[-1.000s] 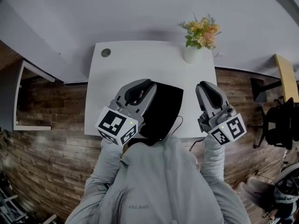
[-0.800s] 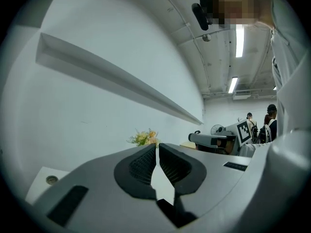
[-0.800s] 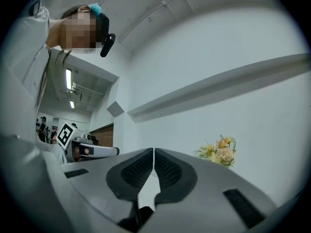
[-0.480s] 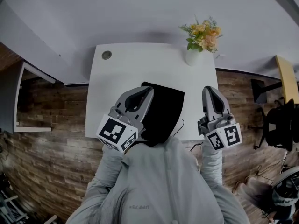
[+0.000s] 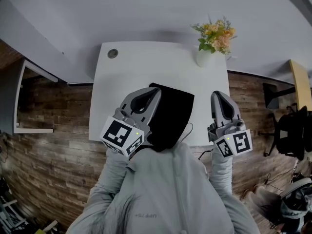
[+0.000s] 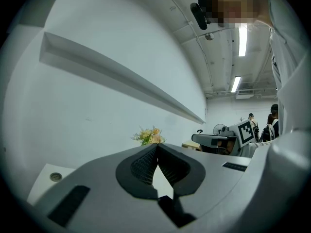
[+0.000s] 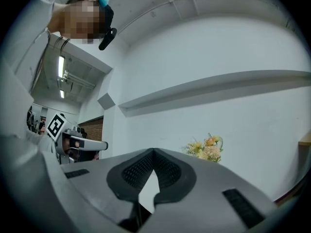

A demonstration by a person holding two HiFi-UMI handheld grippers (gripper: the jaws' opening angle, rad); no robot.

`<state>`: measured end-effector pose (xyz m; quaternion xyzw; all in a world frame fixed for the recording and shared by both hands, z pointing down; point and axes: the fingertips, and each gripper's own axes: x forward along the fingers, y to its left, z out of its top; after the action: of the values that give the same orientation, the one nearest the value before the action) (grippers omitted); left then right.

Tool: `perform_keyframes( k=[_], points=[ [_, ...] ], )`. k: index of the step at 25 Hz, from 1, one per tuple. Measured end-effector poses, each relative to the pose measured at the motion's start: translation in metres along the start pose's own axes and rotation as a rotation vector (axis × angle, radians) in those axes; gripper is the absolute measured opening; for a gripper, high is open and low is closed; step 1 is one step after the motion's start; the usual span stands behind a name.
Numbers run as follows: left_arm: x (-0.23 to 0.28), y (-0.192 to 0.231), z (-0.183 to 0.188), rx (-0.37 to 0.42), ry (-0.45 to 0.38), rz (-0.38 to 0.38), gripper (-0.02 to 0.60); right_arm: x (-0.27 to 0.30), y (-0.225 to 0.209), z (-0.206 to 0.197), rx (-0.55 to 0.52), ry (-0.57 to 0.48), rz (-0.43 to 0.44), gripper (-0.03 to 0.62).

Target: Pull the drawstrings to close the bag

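Jaws shut above the white table [image 5: 146, 67]: the left gripper [image 5: 155, 90] and the right gripper [image 5: 218, 93] stood parted a second ago and now have their pads pressed tip to tip; each gripper's own view shows only wall and table past the tips, with no cord caught there; the hands have hardly shifted, though the right gripper now points straighter at the far wall; the black drawstring bag [image 5: 173, 108] lies flat between them, its left edge just beside the left gripper and clear of the right one; a thin drawstring [image 5: 189, 128] curls from the bag's near right side toward the right gripper, apart from its jaws; the bag's near end is hidden by the person's grey top [image 5: 170, 189], so whether the mouth is drawn cannot be told; by this reading the closing seized no string, and the scene suits either a bag awaiting its cinch or hands resting after the pull.
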<state>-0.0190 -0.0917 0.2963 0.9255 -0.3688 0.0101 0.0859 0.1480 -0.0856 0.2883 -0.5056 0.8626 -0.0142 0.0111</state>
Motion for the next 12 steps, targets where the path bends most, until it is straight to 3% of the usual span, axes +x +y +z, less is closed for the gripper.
perform_keyframes(
  k=[12],
  points=[
    [0.0021,0.0007,-0.0022,0.003,0.006,0.001,0.025,0.0008,0.0022,-0.0075,-0.021,0.023,-0.004,0.021]
  ],
)
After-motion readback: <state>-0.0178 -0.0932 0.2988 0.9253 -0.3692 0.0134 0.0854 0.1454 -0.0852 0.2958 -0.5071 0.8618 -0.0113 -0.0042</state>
